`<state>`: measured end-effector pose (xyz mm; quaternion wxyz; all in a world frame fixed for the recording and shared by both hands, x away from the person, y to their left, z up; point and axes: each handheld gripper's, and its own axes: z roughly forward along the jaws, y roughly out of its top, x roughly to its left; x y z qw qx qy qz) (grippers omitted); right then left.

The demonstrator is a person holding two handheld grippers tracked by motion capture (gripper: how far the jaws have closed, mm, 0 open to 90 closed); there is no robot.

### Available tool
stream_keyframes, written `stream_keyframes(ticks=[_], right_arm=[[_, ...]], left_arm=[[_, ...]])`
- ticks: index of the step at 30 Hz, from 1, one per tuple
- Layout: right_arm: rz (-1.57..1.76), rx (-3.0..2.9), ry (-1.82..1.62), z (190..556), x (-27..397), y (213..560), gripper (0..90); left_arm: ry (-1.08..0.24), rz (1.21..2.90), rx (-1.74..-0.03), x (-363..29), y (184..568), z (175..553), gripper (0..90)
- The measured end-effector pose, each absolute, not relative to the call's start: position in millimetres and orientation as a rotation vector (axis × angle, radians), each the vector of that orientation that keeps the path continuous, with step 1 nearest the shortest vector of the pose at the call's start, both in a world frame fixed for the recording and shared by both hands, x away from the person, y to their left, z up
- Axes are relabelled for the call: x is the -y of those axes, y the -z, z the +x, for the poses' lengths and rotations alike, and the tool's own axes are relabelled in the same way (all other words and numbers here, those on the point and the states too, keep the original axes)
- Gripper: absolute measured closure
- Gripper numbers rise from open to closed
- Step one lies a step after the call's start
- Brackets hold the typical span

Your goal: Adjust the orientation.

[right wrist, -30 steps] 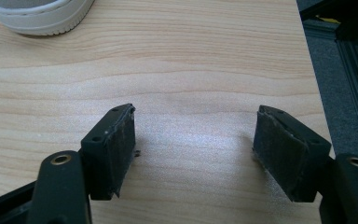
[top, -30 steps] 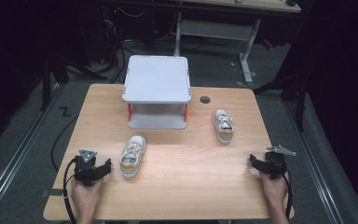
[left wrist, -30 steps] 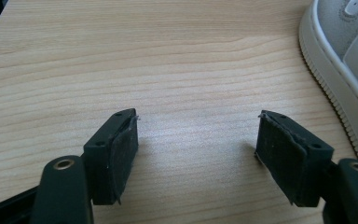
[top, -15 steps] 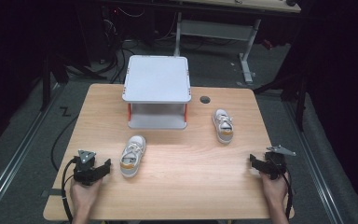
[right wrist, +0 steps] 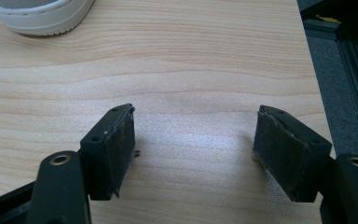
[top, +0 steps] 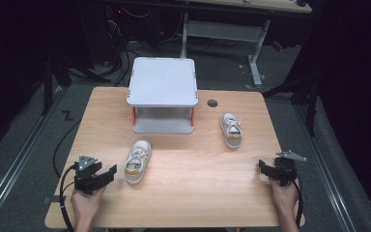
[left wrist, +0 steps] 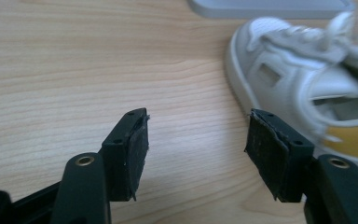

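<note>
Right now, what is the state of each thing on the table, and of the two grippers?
Left gripper: open, jaws have just been closing, nothing between them.
Right gripper: open, empty.
Near shoe: upright, beside left gripper, not held.
Far shoe: upright, untouched.
Shelf: standing, top bare.

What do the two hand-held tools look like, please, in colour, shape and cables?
Both are black. The left tool and the right tool each carry a grey three-cornered plate on top, and a black cable trails from each. Seen close, each tool ends in two blocky black jaws faced with dark, worn pads, with brass-coloured rivets behind. The forearms are bare, without sleeves.
</note>
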<state>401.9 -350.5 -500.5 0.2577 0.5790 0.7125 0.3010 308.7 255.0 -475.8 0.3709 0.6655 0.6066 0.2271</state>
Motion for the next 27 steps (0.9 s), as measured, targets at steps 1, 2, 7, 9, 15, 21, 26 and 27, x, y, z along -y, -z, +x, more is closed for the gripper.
stream_keyframes(ticks=[1, 2, 7, 9, 15, 21, 26, 27], right_arm=[[1.570, -1.932, -0.816, 402, 351, 500, 29.2], [1.571, -1.932, -0.816, 402, 351, 500, 29.2], [1.571, -1.932, -0.816, 402, 350, 500, 29.2], [1.571, -1.932, -0.816, 402, 350, 500, 29.2], [1.568, -1.932, -0.816, 402, 351, 501, 29.1], [1.568, -1.933, -0.817, 402, 350, 501, 29.1], [1.568, -1.933, -0.816, 402, 351, 501, 29.1], [1.568, -1.933, -0.816, 402, 351, 501, 29.1]], left_arm=[[-0.575, 1.709, -1.548, -253, 472, 308, 39.3], [-0.566, 1.714, -1.538, -251, 469, 308, 39.2], [-0.552, 1.749, -1.473, -240, 457, 307, 39.0], [-0.553, 1.773, -1.436, -230, 450, 309, 39.1], [-0.514, 1.824, -1.408, -221, 444, 321, 42.3], [-0.474, 1.898, -1.400, -210, 451, 335, 43.3], [-0.451, 1.934, -1.398, -202, 457, 346, 52.6], [-0.451, 1.934, -1.398, -202, 457, 346, 53.0]])
